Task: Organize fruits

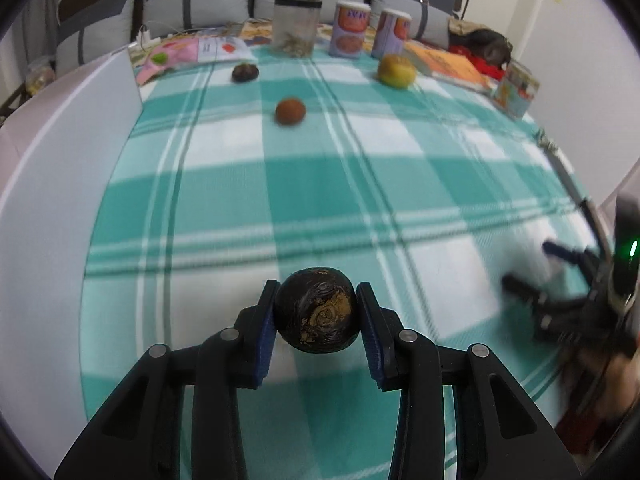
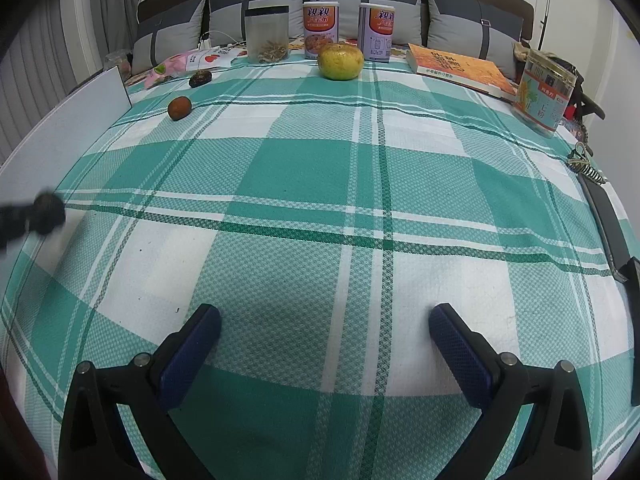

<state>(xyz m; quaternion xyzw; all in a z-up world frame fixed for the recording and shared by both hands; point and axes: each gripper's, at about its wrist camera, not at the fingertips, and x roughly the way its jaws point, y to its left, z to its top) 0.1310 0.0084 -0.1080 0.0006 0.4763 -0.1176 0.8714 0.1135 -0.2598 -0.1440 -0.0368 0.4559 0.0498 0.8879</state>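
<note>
- Left wrist view: the left claw (image 1: pixel 316 312) grips a dark, wrinkled round fruit (image 1: pixel 316 310) between its blue-padded fingers (image 1: pixel 266 320), low in the centre of the frame, above a surface covered by a teal-and-white plaid cloth (image 1: pixel 320 184).
- At the lower right edge of the same frame, blurred, the right claw (image 1: pixel 532 268) shows with its two dark fingers spread.
- In the upper half lie three more fruits, well apart: a small reddish-brown round fruit (image 1: pixel 290 111) near the centre, a dark shrivelled fruit (image 1: pixel 245 72) above and to its left, and a larger yellow-green citrus fruit (image 1: pixel 396 71) to the upper right.
- Along the top of the cloth stand a clear plastic jar with a dark lid (image 1: pixel 296 26) and two printed cans with white lids (image 1: pixel 352 29).
- An orange-covered book (image 1: pixel 448 62) lies at the upper right; a white flat board (image 1: pixel 80 128) stands along the left side.
- Right wrist view: the right claw (image 2: pixel 325 338) stands wide open at the bottom of the frame with nothing between its fingers, only cloth below.
- At the left edge, blurred, the held dark fruit (image 2: pixel 49 213) appears with the tip of the left claw.
- The citrus fruit (image 2: pixel 340 61) sits top centre, just in front of the cans (image 2: pixel 320 30); the reddish-brown fruit (image 2: pixel 179 108) and the shrivelled fruit (image 2: pixel 200 78) lie upper left.
- A printed clear tub with a gold lid (image 2: pixel 545 92) stands at the upper right, beside the book (image 2: pixel 460 68).
</note>
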